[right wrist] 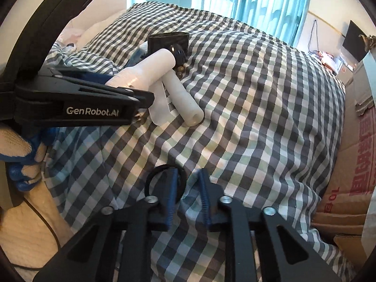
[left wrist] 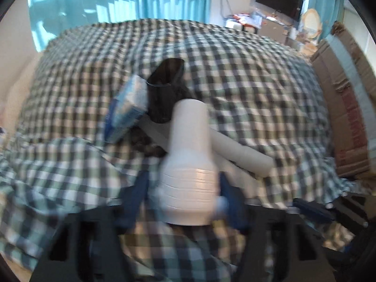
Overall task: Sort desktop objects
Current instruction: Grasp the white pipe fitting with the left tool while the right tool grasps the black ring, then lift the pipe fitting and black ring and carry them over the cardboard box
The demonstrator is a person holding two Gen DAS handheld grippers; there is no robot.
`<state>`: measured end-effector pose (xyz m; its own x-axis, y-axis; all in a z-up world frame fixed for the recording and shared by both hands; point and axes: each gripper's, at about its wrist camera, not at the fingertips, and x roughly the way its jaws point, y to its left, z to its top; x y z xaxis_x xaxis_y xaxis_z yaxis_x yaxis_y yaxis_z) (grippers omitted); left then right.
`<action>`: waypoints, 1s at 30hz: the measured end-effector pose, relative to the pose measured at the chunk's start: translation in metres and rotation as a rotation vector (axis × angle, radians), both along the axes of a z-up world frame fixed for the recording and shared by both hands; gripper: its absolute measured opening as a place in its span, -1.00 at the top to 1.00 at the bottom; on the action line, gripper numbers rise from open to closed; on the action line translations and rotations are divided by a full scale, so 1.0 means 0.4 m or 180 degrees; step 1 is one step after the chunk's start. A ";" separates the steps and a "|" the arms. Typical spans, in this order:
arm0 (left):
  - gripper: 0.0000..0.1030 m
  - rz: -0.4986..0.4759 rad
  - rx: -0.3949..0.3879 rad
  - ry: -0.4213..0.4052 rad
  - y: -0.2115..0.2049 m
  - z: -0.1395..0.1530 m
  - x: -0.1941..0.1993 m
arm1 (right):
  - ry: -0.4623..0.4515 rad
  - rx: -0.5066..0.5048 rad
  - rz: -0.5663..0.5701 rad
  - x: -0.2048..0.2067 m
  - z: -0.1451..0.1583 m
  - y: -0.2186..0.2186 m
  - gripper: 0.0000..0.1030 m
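Left gripper fingers pinch a white bottle — right gripper fingers spread, empty.

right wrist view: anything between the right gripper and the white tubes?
Only bare checked cloth between the right gripper and the white tubes. A black ring lies by its left finger, off that line.

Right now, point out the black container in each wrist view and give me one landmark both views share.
Left wrist view: the black container sits above centre, just beyond the white bottle gripped by the left gripper, with a blue packet at its left.
Right wrist view: it sits upper centre, beyond the bottle's far end.
Shared landmark: the white tube lying on the checked cloth.
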<state>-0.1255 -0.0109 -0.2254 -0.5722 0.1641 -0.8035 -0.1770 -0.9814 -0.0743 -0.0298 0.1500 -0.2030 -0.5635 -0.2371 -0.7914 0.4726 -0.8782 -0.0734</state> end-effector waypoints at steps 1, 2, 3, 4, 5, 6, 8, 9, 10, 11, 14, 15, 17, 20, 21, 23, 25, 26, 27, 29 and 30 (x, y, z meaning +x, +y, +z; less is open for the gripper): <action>0.04 0.0008 0.0010 0.0001 -0.001 0.000 0.002 | 0.0010 -0.0008 0.0009 0.004 0.005 -0.001 0.85; 0.04 -0.0007 -0.0006 0.0009 0.000 0.000 0.006 | 0.0036 -0.0006 0.0013 0.008 0.012 -0.001 0.86; 0.05 -0.0020 -0.0018 0.0012 0.002 0.001 0.010 | 0.0057 -0.0005 0.0009 0.005 0.016 0.002 0.88; 0.05 -0.0019 -0.0011 0.0026 0.001 0.004 0.014 | 0.0085 -0.0013 -0.0001 0.008 0.020 0.001 0.89; 0.05 -0.0019 0.0008 0.0034 0.000 0.008 0.017 | 0.0105 -0.0038 -0.0010 0.009 0.024 0.002 0.89; 0.05 -0.0030 0.0029 0.0037 -0.001 0.013 0.021 | 0.0115 -0.0066 -0.0012 0.008 0.026 -0.001 0.89; 0.05 -0.0007 0.0060 0.0070 -0.002 0.027 0.030 | 0.0153 -0.0126 -0.0036 0.007 0.041 0.004 0.89; 0.05 -0.0001 0.0079 0.0079 -0.005 0.033 0.033 | 0.0165 -0.0153 -0.0042 0.007 0.047 0.007 0.89; 0.05 0.0007 0.0097 0.0101 -0.009 0.042 0.038 | 0.0178 -0.0164 -0.0049 0.008 0.052 0.008 0.89; 0.05 0.0019 0.0100 0.0129 -0.011 0.054 0.038 | 0.0197 -0.0175 -0.0062 0.010 0.059 0.014 0.89; 0.05 0.0057 0.0112 0.0215 -0.018 0.082 0.047 | 0.0255 -0.0211 -0.0104 0.011 0.073 0.018 0.89; 0.05 0.0079 0.0122 0.0247 -0.023 0.091 0.048 | 0.0263 -0.0225 -0.0104 0.011 0.076 0.021 0.89; 0.05 0.0117 0.0135 0.0301 -0.034 0.108 0.051 | 0.0316 -0.0237 -0.0127 0.015 0.087 0.029 0.90; 0.05 0.0133 0.0167 0.0383 -0.031 0.133 0.053 | 0.0343 -0.0294 -0.0120 0.019 0.103 0.041 0.91; 0.05 0.0135 0.0174 0.0397 -0.034 0.137 0.056 | 0.0326 -0.0295 -0.0095 0.018 0.103 0.043 0.91; 0.05 0.0129 0.0161 0.0424 -0.032 0.151 0.057 | 0.0320 -0.0258 -0.0064 0.019 0.097 0.038 0.90; 0.05 0.0107 0.0153 0.0467 -0.025 0.160 0.069 | 0.0266 -0.0271 -0.0039 0.014 0.084 0.034 0.90; 0.05 0.0095 0.0158 0.0496 -0.021 0.168 0.075 | 0.0222 -0.0268 -0.0023 0.010 0.073 0.029 0.88; 0.05 0.0091 0.0167 0.0519 -0.019 0.175 0.077 | 0.0191 -0.0243 -0.0014 0.008 0.061 0.025 0.84; 0.05 0.0081 0.0191 0.0558 -0.016 0.188 0.082 | 0.0156 -0.0106 -0.0045 -0.001 0.032 0.012 0.63; 0.05 0.0073 0.0195 0.0577 -0.013 0.194 0.085 | 0.0127 -0.0076 -0.0054 -0.006 0.020 0.008 0.53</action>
